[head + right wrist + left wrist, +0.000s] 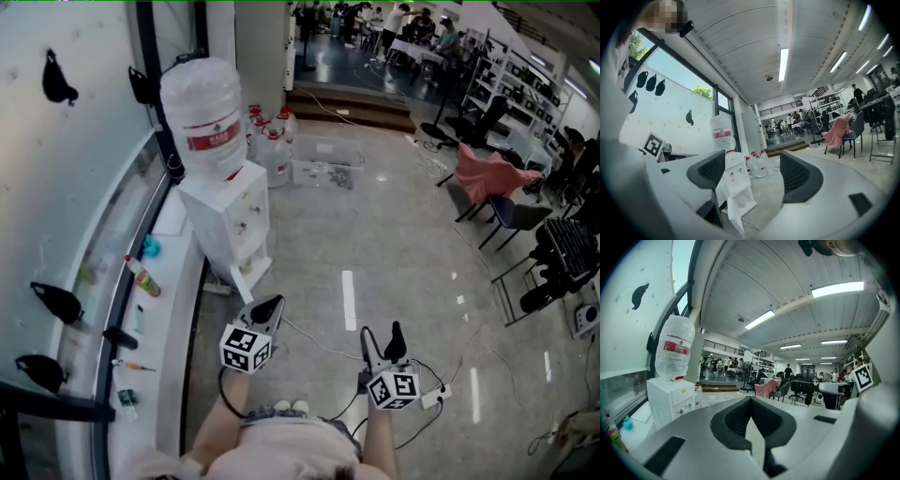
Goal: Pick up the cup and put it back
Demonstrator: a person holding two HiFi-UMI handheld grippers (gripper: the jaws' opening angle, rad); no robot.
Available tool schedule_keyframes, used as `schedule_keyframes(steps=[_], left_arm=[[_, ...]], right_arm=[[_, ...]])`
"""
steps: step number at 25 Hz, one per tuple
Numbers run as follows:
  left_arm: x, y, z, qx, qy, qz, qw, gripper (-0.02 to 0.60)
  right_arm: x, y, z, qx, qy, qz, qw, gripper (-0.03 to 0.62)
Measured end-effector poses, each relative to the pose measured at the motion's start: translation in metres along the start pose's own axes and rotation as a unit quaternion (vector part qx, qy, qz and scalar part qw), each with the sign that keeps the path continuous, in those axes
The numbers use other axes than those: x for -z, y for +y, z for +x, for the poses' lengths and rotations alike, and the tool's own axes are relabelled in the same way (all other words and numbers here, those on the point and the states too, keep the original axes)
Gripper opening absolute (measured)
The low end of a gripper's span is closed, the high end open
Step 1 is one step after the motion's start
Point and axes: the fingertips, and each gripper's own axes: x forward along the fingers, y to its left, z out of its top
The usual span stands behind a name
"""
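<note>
Holds the left gripper (272, 305) with jaws pressed together on nothing. Holds the right gripper (382, 336) just beside it, jaws spread wide and empty, framing a dispenser (732, 180) in the gap. Points both roughly level above the floor (375, 234), toward that dispenser, white, with a bottle (201, 112) on top. Shows spare bottles (272, 142) behind it, a ledge (171, 246) to its left, a chair (511, 217) under a pink cloth (487, 173) well to the right. Cannot tell where the cup is.
</note>
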Motion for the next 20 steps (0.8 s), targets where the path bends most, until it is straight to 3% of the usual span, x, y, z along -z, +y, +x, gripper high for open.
schedule_keyframes(steps=[7,20], left_arm=[[0.003,0.004,0.000,-0.002,0.002,-0.003,1.0000,0.025],[0.001,0.020,-0.007,0.002,-0.002,0.001,1.0000,0.025]], right_arm=[[0.002,-0.002,0.003,0.008,-0.005,0.004,1.000,0.450],[0.010,0.012,0.015,0.010,-0.013,0.013,1.000,0.465]])
